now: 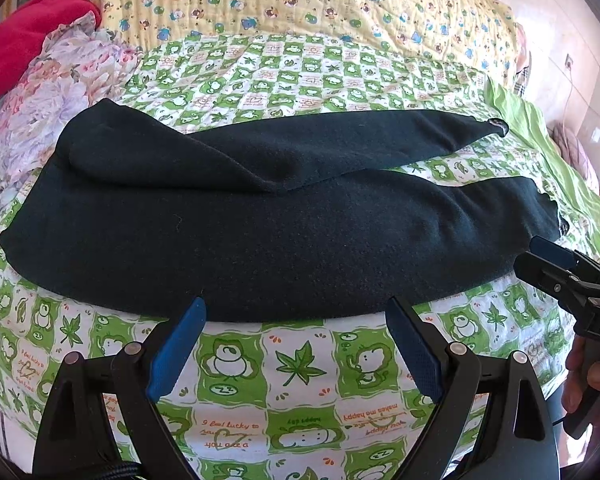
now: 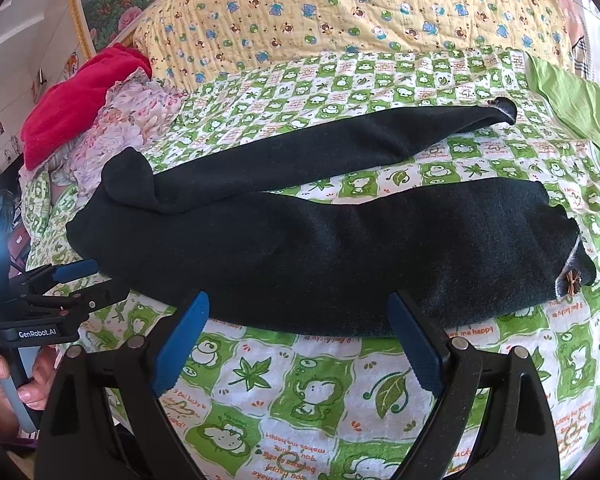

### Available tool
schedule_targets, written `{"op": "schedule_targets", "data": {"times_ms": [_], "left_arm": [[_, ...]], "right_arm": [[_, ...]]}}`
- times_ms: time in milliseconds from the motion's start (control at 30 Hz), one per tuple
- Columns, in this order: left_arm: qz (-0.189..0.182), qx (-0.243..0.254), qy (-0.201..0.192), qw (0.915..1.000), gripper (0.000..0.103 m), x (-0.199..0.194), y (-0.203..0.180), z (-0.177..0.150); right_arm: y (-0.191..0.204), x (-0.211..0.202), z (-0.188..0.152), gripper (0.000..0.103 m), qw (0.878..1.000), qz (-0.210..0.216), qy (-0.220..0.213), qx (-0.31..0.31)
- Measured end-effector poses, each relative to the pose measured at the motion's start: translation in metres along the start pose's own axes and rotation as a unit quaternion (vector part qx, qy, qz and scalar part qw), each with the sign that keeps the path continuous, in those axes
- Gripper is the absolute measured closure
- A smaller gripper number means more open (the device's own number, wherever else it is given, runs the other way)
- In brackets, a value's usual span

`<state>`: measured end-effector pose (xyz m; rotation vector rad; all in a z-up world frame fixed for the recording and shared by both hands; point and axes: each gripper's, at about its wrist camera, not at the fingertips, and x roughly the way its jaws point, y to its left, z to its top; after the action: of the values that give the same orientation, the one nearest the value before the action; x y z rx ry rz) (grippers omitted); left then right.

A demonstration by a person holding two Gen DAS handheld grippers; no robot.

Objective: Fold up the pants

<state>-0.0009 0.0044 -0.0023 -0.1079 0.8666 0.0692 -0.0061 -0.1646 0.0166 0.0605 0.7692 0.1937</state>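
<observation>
Dark pants (image 1: 260,232) lie flat across the bed, waist at the left, two legs running right; the far leg angles away, leaving a gap. They also show in the right wrist view (image 2: 320,248), with a small brown bow (image 2: 293,280) at the near leg's cuff. My left gripper (image 1: 296,312) is open and empty, its blue fingertips at the near edge of the pants. My right gripper (image 2: 298,308) is open and empty, at the near edge of the near leg. It also shows at the right in the left wrist view (image 1: 540,256).
A green frog-print sheet (image 1: 300,368) covers the bed. A floral cloth (image 1: 48,100) and a red garment (image 1: 24,44) lie at the far left. A yellow quilt (image 1: 300,4) lies behind. A green cloth (image 2: 572,100) lies far right.
</observation>
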Motion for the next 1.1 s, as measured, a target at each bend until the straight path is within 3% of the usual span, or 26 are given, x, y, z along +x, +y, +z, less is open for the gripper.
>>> {"op": "schedule_targets", "data": {"times_ms": [1100], "left_arm": [[-0.008, 0.003, 0.007, 0.9999, 0.011, 0.0024, -0.0013, 0.0020]], "right_arm": [[-0.0004, 0.0023, 0.0002, 0.012, 1.000, 0.002, 0.003, -0.002]]}}
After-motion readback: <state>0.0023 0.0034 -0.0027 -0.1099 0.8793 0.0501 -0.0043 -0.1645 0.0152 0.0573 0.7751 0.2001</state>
